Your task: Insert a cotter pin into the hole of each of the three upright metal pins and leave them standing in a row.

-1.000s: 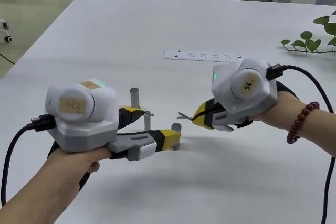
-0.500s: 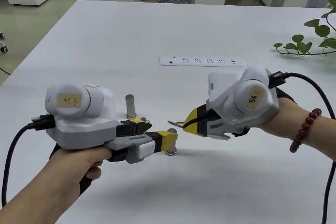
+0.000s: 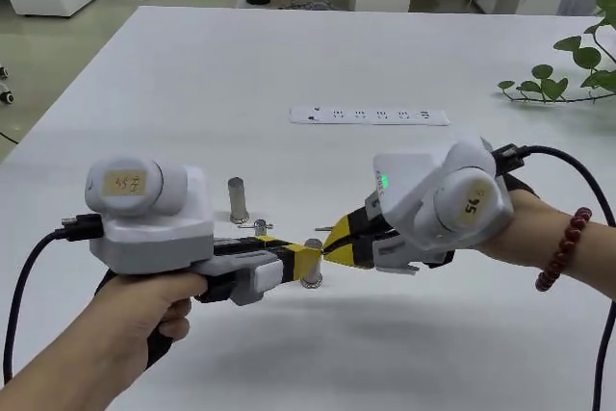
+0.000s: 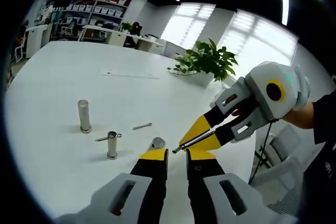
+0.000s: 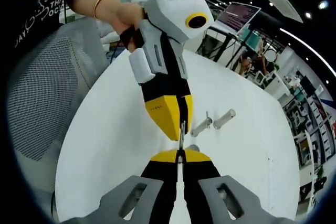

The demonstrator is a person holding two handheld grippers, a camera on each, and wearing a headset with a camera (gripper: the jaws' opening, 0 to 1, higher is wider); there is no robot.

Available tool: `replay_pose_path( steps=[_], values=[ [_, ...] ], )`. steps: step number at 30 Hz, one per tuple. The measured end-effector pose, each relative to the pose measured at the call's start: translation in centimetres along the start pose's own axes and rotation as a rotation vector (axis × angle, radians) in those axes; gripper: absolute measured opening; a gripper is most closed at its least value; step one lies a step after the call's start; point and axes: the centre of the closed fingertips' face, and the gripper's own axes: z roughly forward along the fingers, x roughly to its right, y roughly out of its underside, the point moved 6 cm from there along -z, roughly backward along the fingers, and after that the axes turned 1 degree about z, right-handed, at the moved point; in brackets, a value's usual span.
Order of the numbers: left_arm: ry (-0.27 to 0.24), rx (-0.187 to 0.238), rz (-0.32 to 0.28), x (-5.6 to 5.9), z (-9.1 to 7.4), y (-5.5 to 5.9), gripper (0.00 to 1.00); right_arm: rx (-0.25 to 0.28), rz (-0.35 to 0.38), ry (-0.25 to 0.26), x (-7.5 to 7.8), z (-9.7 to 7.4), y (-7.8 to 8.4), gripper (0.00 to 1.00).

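Observation:
Three metal pins stand on the white table. A bare one (image 3: 237, 199) (image 4: 84, 116) is farthest left. The middle one (image 3: 260, 229) (image 4: 112, 144) has a cotter pin through its hole. My left gripper (image 3: 300, 252) (image 4: 177, 153) has its jaws drawn to a narrow gap around the third pin (image 3: 312, 274) (image 4: 157, 142). My right gripper (image 3: 337, 238) (image 5: 179, 156) is shut on a cotter pin (image 4: 191, 140) (image 5: 181, 135). It points that pin's free end at the left jaw tips, right beside the third pin's top.
A loose cotter pin (image 4: 142, 126) lies on the table behind the pins. A white power strip (image 3: 371, 115) lies farther back, and a potted plant (image 3: 568, 84) sits at the right edge. Chairs and desks stand beyond the table.
The left gripper's jaws have gone from wide apart to a narrow gap at the third pin. The right gripper has moved left, bringing the cotter pin up to that pin.

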Motion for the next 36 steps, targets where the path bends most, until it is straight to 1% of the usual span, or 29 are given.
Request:
replay_pose_path(
  steps=[4,9,18,26,29,31,32,34,36],
  values=[
    [0.011,-0.001,-0.011,0.18,-0.03,0.03,0.06,0.007,-0.004,0.000,-0.04,-0.04,-0.22,0.00],
    [0.012,0.000,-0.023,0.29,-0.06,0.03,0.03,0.013,-0.019,-0.002,-0.22,-0.02,-0.53,0.00],
    [0.017,0.000,-0.053,0.48,-0.05,0.06,0.01,0.013,-0.026,0.002,-0.22,0.09,-0.66,0.00],
    [0.026,-0.005,-0.059,0.62,0.09,0.13,0.00,0.019,-0.019,0.006,-0.25,0.07,-0.69,0.00],
    [0.035,-0.008,-0.048,0.67,0.08,0.17,0.00,0.022,-0.011,0.009,-0.33,0.05,-0.65,0.00],
    [0.039,-0.008,-0.026,0.67,0.06,0.18,0.00,0.023,-0.003,0.008,-0.35,0.05,-0.65,0.00],
    [0.039,-0.010,-0.010,0.69,0.05,0.22,0.00,0.021,0.024,0.006,-0.37,0.07,-0.61,0.00],
    [0.040,-0.012,0.010,0.68,0.03,0.28,0.00,0.026,0.027,0.002,-0.34,0.10,-0.60,0.00],
    [0.041,-0.012,0.027,0.61,-0.02,0.34,0.00,0.036,0.053,-0.004,-0.40,0.15,-0.55,0.00]
  ],
)
